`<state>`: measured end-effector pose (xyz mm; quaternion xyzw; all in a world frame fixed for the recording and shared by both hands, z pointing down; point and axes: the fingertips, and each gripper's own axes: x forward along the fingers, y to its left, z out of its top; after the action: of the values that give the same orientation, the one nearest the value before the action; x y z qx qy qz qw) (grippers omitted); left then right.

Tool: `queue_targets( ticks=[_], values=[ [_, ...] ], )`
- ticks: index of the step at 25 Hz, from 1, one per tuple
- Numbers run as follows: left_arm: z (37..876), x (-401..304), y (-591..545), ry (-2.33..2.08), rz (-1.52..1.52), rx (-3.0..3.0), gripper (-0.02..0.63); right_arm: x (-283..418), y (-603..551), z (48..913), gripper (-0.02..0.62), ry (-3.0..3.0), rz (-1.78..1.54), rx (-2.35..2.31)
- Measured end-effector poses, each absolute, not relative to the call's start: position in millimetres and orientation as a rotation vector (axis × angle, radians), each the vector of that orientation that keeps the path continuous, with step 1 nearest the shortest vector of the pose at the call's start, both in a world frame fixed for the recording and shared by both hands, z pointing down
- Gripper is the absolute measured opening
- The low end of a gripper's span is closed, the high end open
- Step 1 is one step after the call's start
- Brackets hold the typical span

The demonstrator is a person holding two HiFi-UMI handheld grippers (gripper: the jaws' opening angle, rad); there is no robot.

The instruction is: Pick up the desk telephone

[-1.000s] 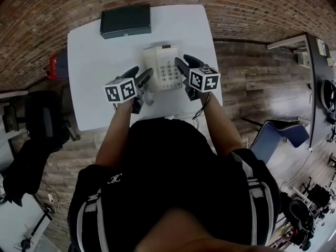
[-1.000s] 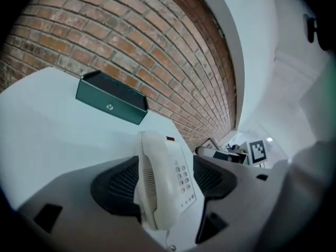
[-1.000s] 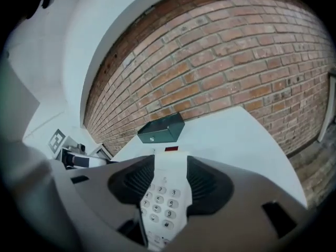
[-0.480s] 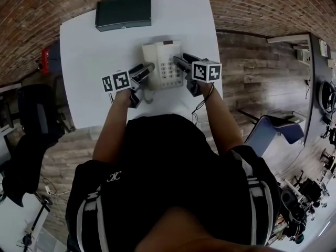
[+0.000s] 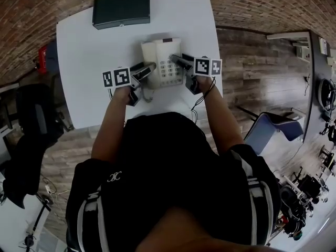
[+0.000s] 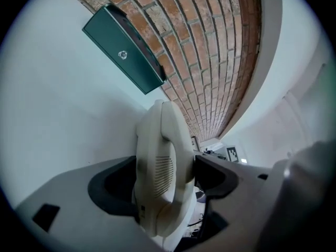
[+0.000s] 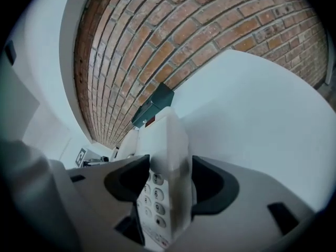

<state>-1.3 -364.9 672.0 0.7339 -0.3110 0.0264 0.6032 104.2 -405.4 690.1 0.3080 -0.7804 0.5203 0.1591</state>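
Observation:
A cream desk telephone (image 5: 163,62) sits on the white table (image 5: 89,62), handset on its left, keypad on its right. My left gripper (image 5: 148,70) is at the phone's left side. In the left gripper view its jaws stand wide on either side of the handset edge of the telephone (image 6: 160,161), which fills the gap of the left gripper (image 6: 163,175). My right gripper (image 5: 178,62) is at the phone's right side. The right gripper (image 7: 170,180) straddles the keypad edge of the telephone (image 7: 168,140). I see no firm squeeze from either one.
A dark green box (image 5: 121,9) lies at the table's far edge, behind the phone; it also shows as the box (image 6: 123,54) and the box (image 7: 155,105). A brick wall stands beyond. A black chair (image 5: 31,119) is left of the table, a blue chair (image 5: 273,130) right.
Both grippers have come down from above the phone to its two sides and rolled a little. Their jaws now straddle its edges. The phone has stayed where it was.

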Motion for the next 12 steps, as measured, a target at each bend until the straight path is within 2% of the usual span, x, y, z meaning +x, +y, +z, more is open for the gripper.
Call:
queue_targets(
  ticks=[12],
  values=[
    [670.1, -1.2, -360.7, -0.737, 0.064, 1.629, 0.311, 105.2, -402.8, 681.1, 0.207, -2.224, 1.476, 0.936]
  ],
)
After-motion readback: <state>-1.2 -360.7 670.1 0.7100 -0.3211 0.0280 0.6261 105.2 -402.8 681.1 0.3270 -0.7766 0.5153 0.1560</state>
